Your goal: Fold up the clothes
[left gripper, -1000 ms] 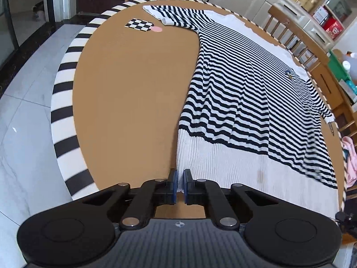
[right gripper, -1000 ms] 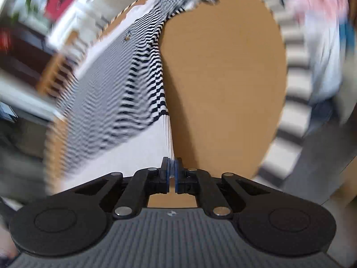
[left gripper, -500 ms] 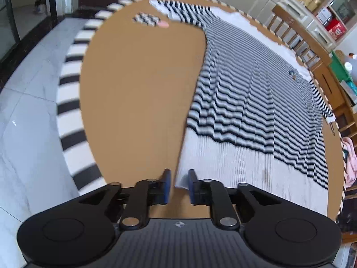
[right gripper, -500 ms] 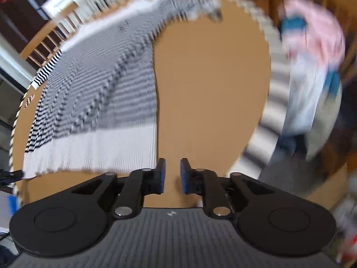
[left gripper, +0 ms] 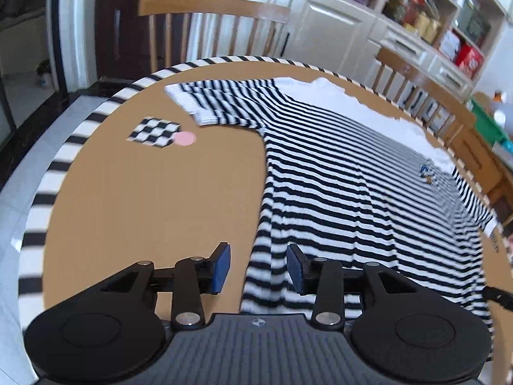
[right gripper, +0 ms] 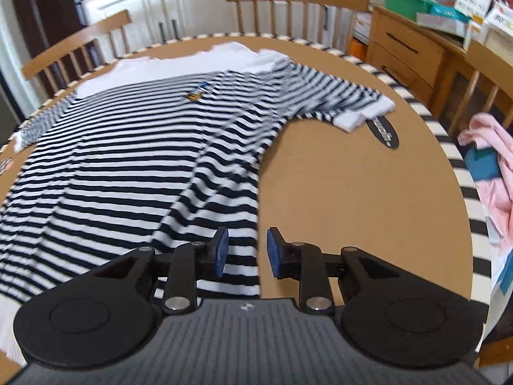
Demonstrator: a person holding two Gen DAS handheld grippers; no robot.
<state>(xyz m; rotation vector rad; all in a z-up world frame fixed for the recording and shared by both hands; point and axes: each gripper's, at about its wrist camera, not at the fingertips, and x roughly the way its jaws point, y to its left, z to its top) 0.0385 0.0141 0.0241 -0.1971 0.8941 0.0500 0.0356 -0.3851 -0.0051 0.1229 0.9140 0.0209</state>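
Flat on the round table (left gripper: 128,199) lies a striped shirt (left gripper: 346,192). Both the left gripper (left gripper: 258,268) and right gripper (right gripper: 246,251) hover wide open over its side edges, holding nothing.

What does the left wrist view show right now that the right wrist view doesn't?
Only the left wrist view shows the checkerboard marker with its pink dot and the open left gripper. Only the right wrist view shows the pink garment off the table's edge, a black oval tag, and the open right gripper. Both show the striped shirt lying flat on the round table.
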